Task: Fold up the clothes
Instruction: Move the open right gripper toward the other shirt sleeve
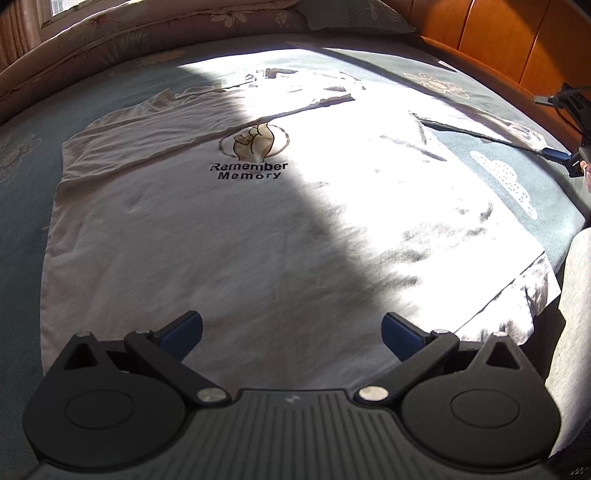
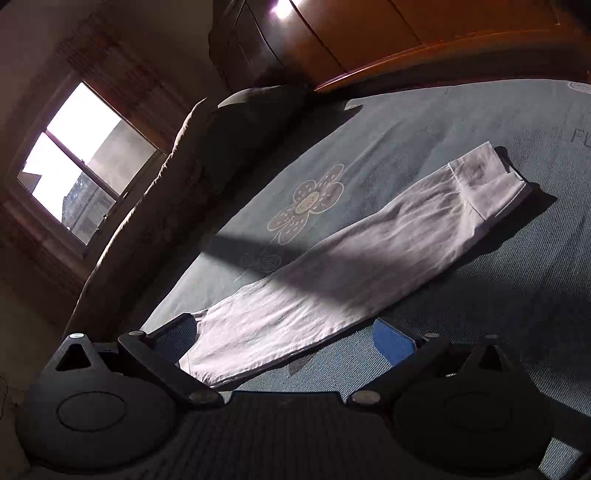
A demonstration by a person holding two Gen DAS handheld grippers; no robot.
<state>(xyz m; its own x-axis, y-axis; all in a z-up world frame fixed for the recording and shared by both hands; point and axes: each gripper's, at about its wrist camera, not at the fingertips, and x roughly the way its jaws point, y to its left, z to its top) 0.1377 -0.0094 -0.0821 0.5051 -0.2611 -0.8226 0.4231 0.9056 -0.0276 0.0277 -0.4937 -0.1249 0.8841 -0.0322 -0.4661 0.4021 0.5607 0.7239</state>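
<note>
A white T-shirt [image 1: 258,236] with a fist print and the words "Remember Memory" lies flat, front up, on the blue bedspread [image 1: 22,192]. My left gripper [image 1: 291,328] hovers open over the shirt's near hem, with nothing between its blue pads [image 1: 184,332]. In the right wrist view a long white strip of the garment [image 2: 351,266] with a banded far end runs diagonally across the bed. My right gripper [image 2: 284,332] is open, and the strip's near end lies between its fingers. Part of the right gripper [image 1: 574,162] shows at the far right edge.
Bright sunlight covers the shirt's right half. A rolled floral quilt [image 1: 147,33] lies along the far side below a window [image 2: 81,158]. A wooden headboard [image 1: 517,40] stands at the right. A dark cable [image 1: 480,134] crosses the bedspread toward the right gripper.
</note>
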